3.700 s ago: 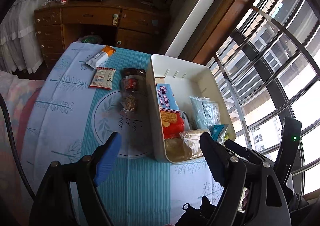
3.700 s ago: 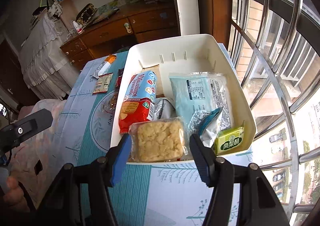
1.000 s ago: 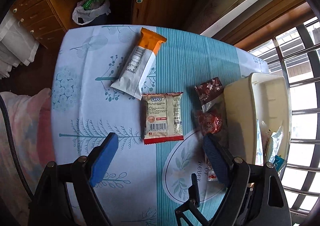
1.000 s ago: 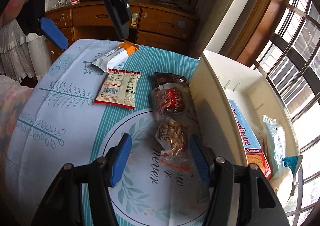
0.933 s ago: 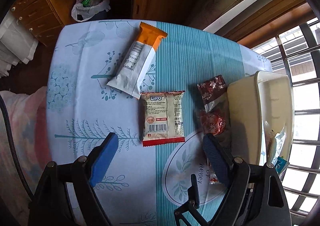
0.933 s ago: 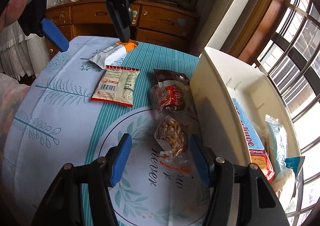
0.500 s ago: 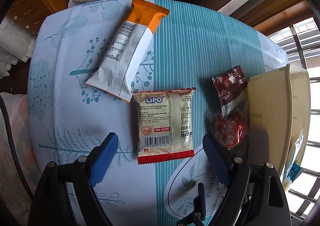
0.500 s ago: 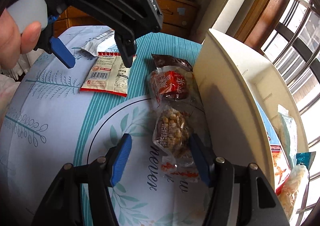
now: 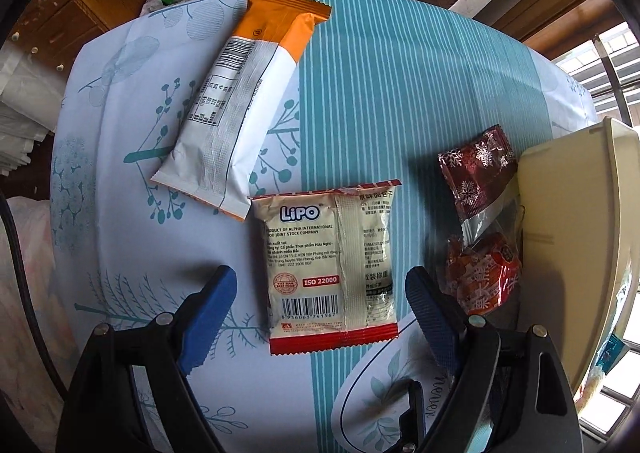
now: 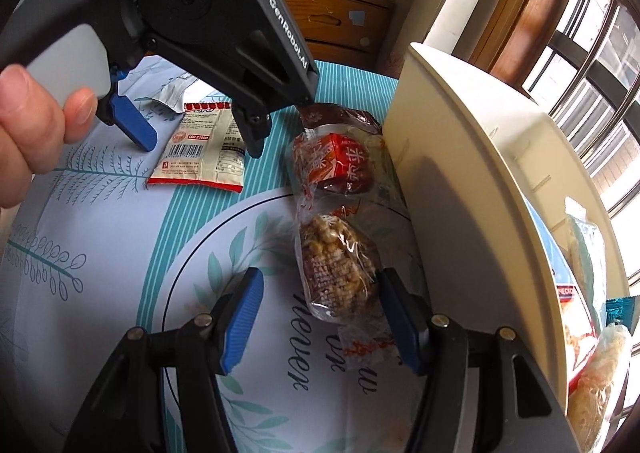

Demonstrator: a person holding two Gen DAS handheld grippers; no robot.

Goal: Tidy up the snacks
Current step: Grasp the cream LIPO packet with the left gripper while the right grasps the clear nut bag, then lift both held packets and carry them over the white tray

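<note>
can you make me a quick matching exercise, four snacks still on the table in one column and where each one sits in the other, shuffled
Things:
1. lipo packet
2. orange and white bar
3. peanut brittle
4. snowflake candy

Places:
A. between the open right claw fingers
B. far end of the table
C. between the open left claw fingers
D. beside the bin wall, past the red packet

Pairs: 1-C, 2-B, 3-A, 4-D

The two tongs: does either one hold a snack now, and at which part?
Neither holds anything. The left tongs are open around the LiPO packet; the right tongs are open around the peanut candy.
</note>
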